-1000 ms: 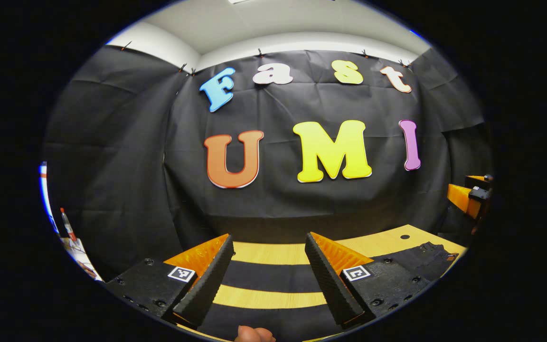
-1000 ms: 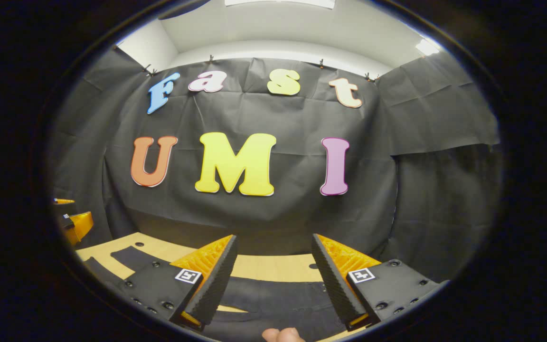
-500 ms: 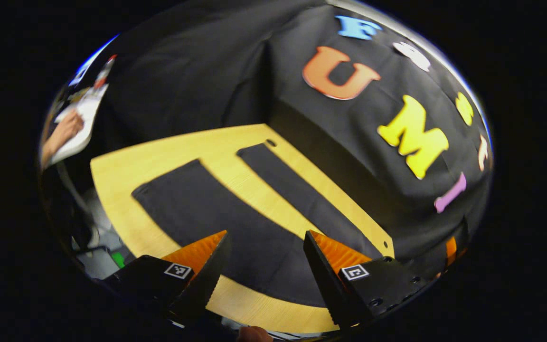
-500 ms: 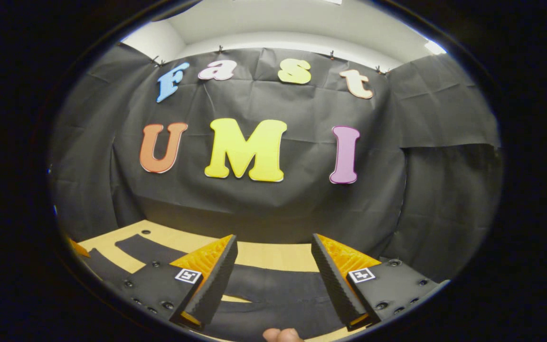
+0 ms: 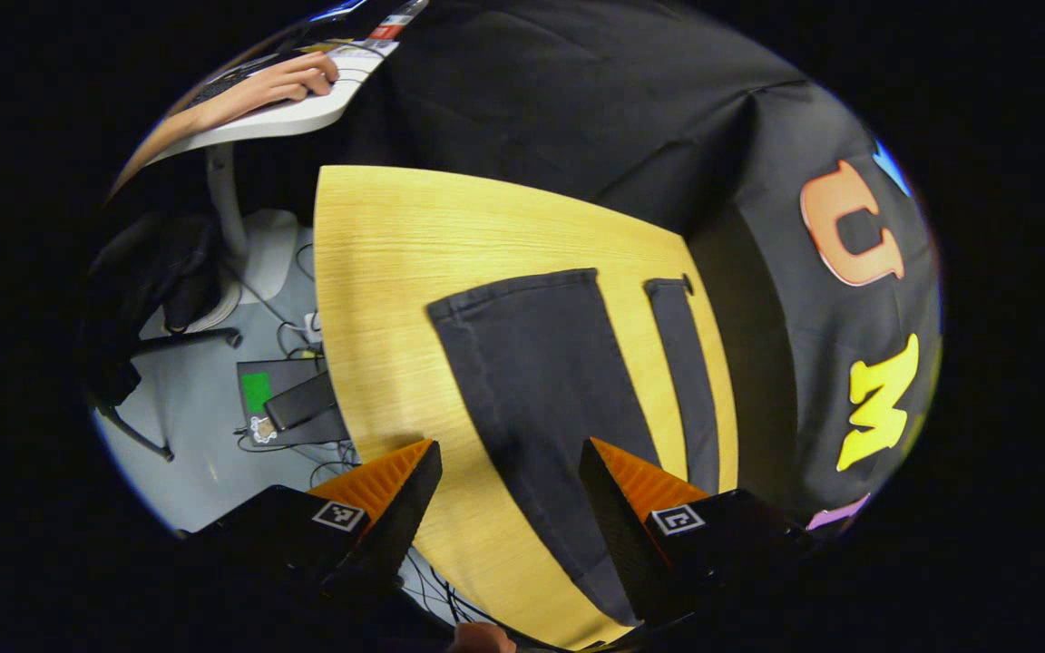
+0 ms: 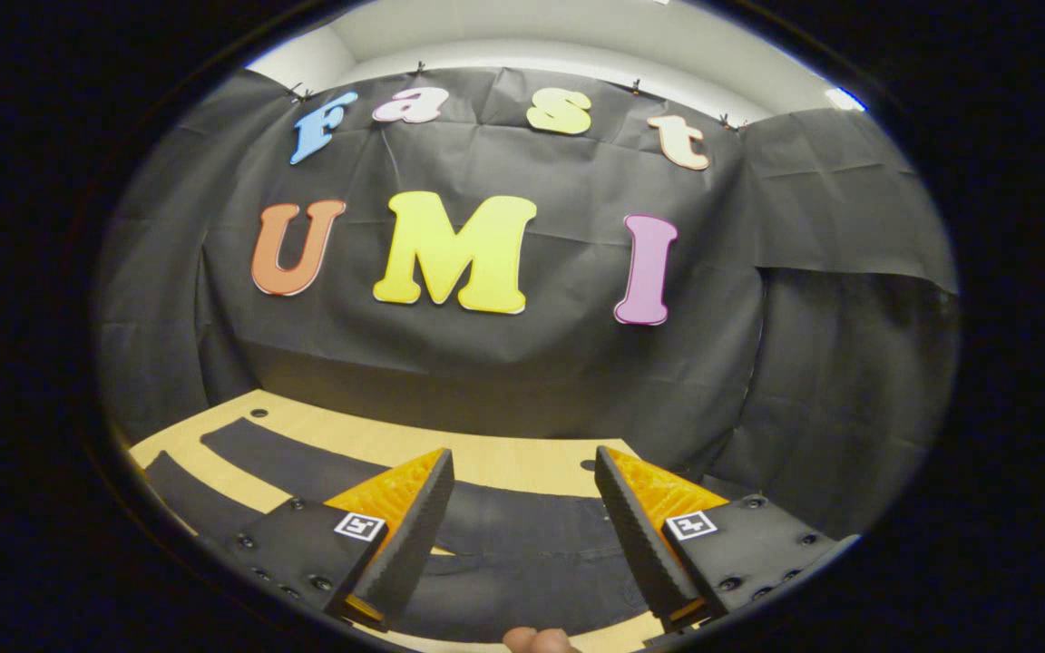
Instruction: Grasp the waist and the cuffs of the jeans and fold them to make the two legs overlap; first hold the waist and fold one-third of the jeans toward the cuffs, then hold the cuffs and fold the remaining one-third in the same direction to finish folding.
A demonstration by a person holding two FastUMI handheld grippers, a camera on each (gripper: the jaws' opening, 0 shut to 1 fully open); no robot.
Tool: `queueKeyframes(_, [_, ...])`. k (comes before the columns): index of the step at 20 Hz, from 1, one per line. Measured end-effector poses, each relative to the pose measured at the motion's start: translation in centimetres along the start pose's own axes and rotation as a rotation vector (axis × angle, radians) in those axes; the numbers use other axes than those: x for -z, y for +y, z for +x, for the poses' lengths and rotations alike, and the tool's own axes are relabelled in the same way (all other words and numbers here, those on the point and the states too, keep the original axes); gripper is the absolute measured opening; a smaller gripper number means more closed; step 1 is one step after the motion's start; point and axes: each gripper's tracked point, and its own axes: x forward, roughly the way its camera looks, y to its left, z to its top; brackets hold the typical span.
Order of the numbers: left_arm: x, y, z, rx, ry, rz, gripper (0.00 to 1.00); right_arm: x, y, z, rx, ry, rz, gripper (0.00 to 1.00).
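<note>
1. Left gripper view: a pale wooden desk (image 5: 395, 272) stands against the booth's black cloth wall (image 5: 577, 100), with a grey floor (image 5: 196, 444) to its left.
2. Dark jeans (image 5: 541, 381) lie flat on the desk, the two legs spread apart with a strip of bare wood between them; the cuffs (image 5: 513, 290) point away from the camera, toward the desk's far end.
3. The left gripper (image 5: 504, 535) hangs above the near leg with its fingers wide apart, holding nothing.
4. On the floor lie cables and a dark box (image 5: 291, 408) with a green patch; farther off, a hand (image 5: 291, 80) rests on a white table (image 5: 278, 118).
5. Right gripper view: the same cloth wall (image 6: 804, 363) fills the background, with a white ceiling (image 6: 532, 27) above it.
6. The desk (image 6: 504, 458) runs across the bottom, and the jeans (image 6: 522, 553) lie on it, the broad upper part just under the gripper and the legs (image 6: 287, 458) stretching off to the left.
7. The right gripper (image 6: 522, 535) hovers above that broad part, fingers spread apart and empty.
8. A fingertip (image 6: 536, 641) shows at the bottom edge.
</note>
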Motion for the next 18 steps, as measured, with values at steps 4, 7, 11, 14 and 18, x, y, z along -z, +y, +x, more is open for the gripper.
queueKeyframes(4, [-1.5, -0.5, 1.2, 0.007, 0.011, -0.074, 0.98, 0.2, -0.5, 0.4, 0.022, 0.011, -0.006, 0.94])
queueKeyframes(7, [-2.6, -1.3, 2.1, 0.022, 0.009, -0.102, 0.99, 0.4, -1.0, 0.7, 0.039, 0.018, -0.004, 0.94])
queueKeyframes(11, [-3.9, -2.7, 3.9, 0.065, -0.007, -0.119, 0.96, 1.2, -1.8, 1.1, 0.067, 0.041, 0.010, 0.94])
queueKeyframes(14, [-4.6, -4.0, 4.5, 0.157, -0.030, -0.163, 0.96, 2.4, -2.9, 1.1, 0.096, 0.073, 0.018, 0.94])
queueKeyframes(18, [-5.4, -4.9, 4.9, 0.267, -0.062, -0.207, 0.95, 5.6, -5.0, 1.4, 0.147, 0.171, 0.075, 0.95])
